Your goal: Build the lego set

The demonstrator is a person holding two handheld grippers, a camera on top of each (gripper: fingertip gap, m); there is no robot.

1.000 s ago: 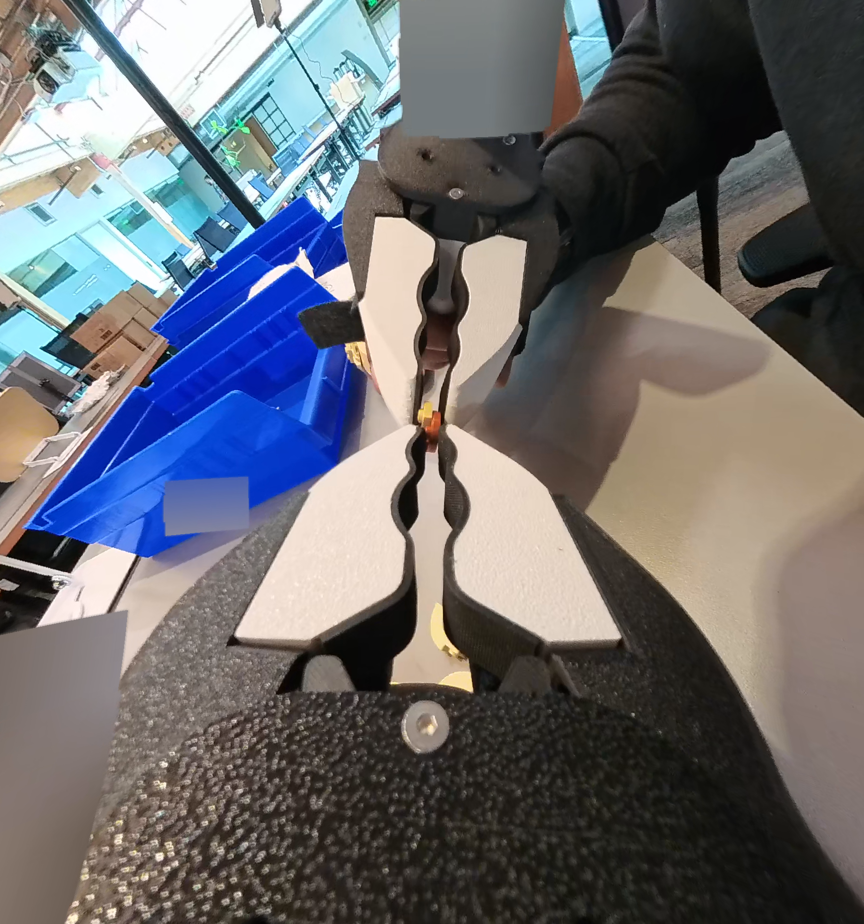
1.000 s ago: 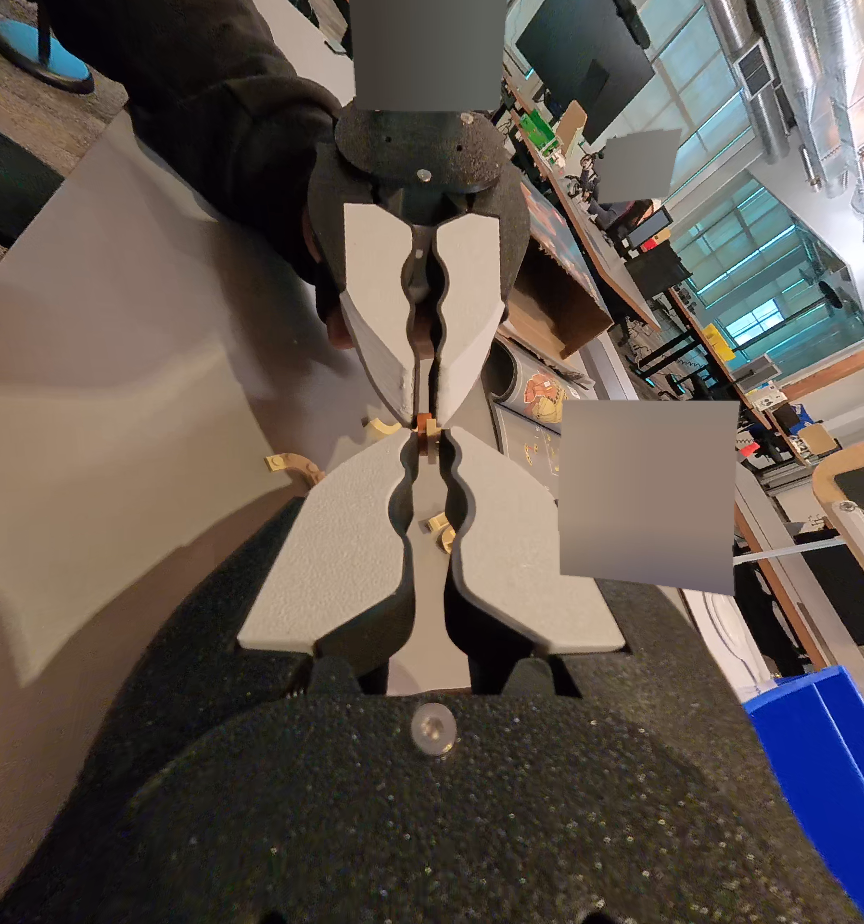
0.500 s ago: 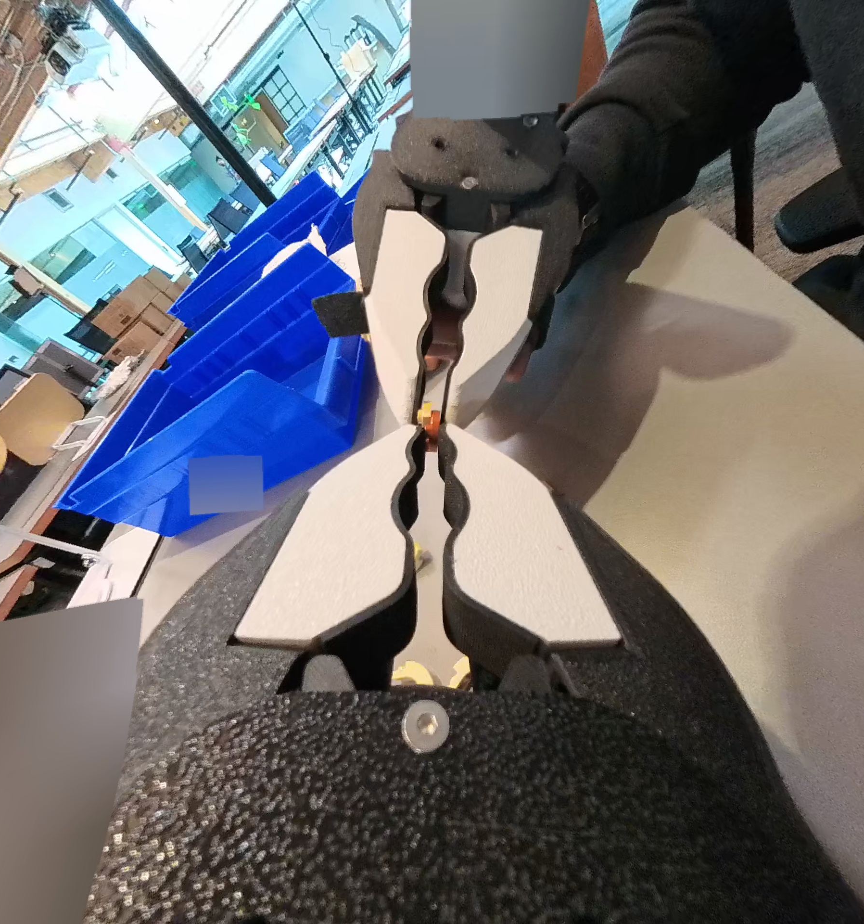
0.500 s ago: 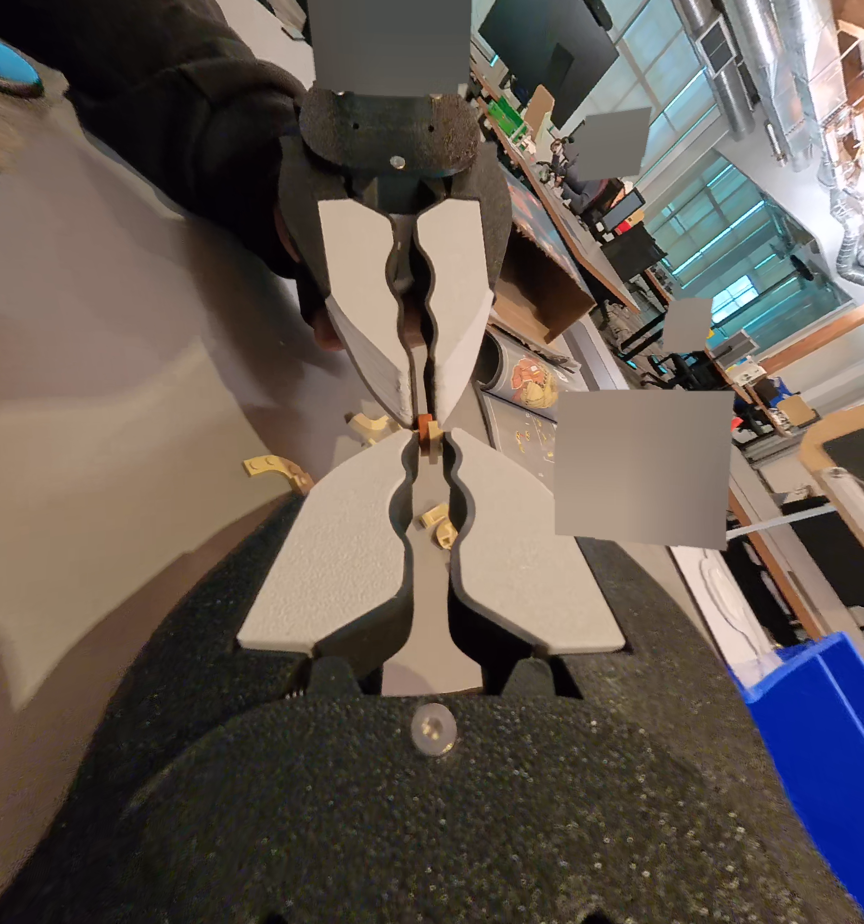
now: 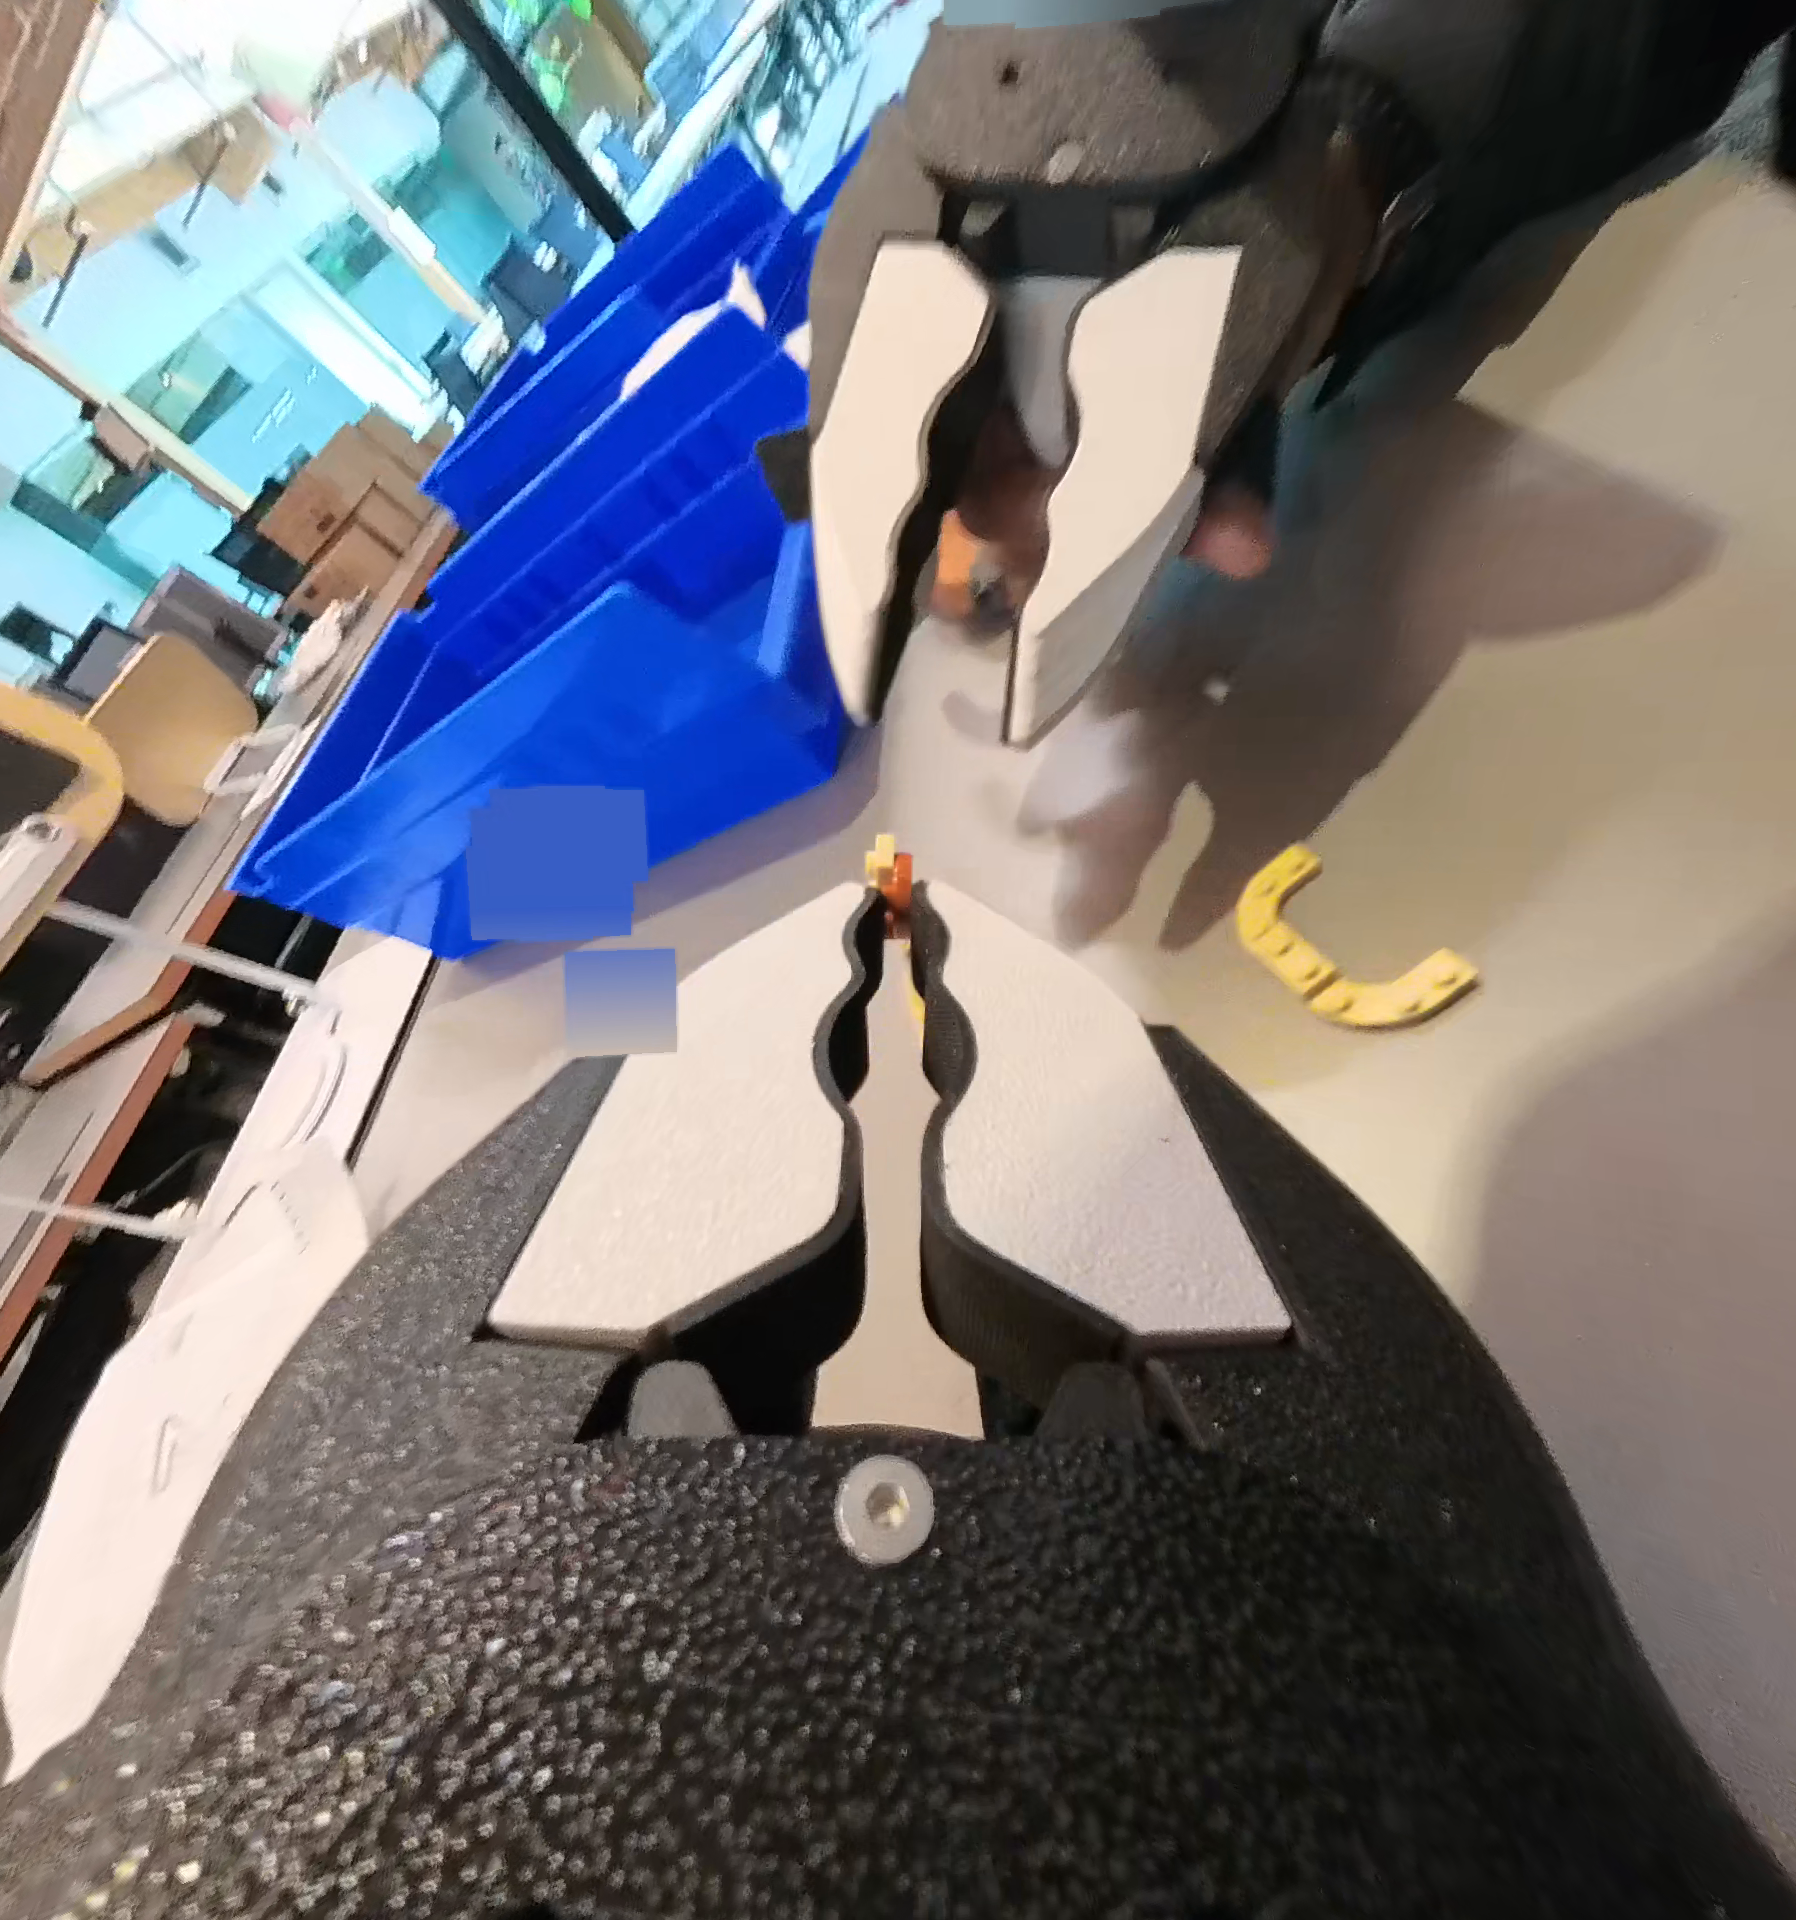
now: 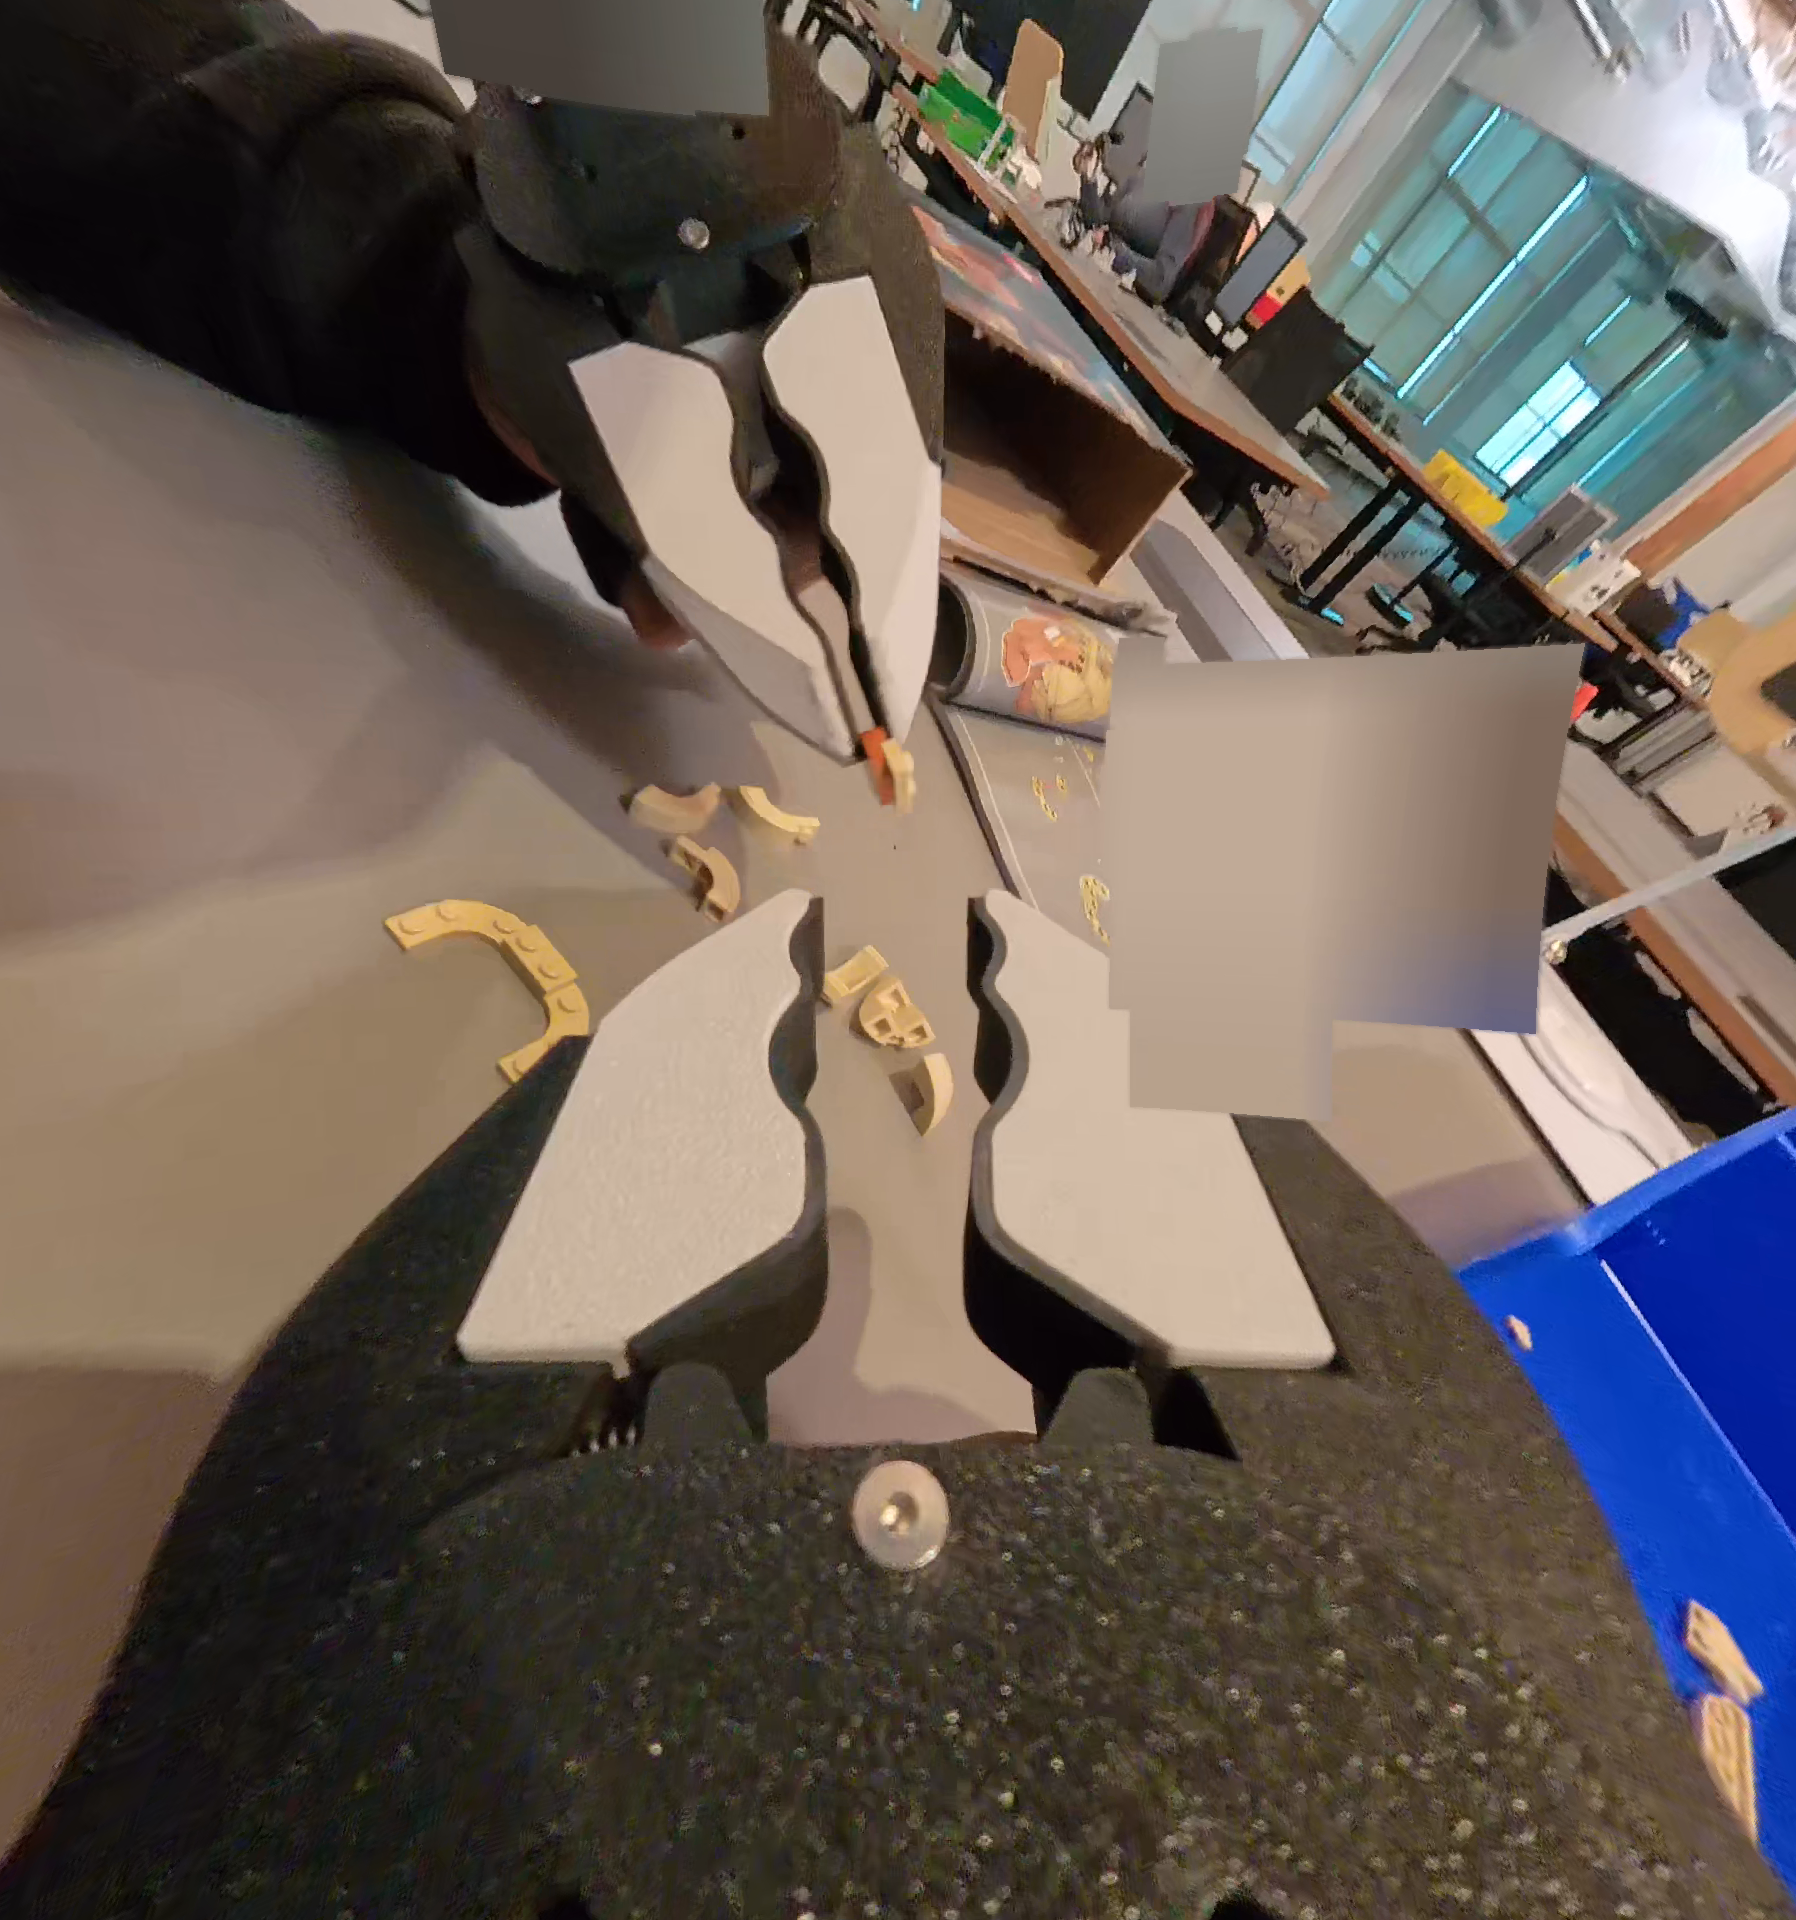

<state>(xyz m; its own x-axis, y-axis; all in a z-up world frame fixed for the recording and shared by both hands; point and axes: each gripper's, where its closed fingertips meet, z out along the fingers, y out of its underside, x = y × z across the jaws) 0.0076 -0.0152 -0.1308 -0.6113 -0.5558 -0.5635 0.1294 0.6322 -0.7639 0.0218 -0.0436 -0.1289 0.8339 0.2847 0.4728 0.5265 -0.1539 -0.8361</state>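
My left fingers (image 5: 892,902) grip a small orange-and-tan brick piece (image 5: 896,871) above the bench (image 5: 1496,1195); my right fingers (image 6: 894,914), closed before, now stand open and have backed away.

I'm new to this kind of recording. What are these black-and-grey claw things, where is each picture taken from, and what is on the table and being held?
No robot here: a person holds a hand-held two-finger gripper in each hand, each with a camera looking along its fingers.

Left wrist view: the left gripper is shut on a small orange-and-tan brick piece. The right gripper shows opposite, fingers apart.

Right wrist view: the right gripper is open and holds nothing. Tan curved toy bricks lie on the grey table below it, beside a curved tan studded plate. Blue plastic bins stand along the table's edge.
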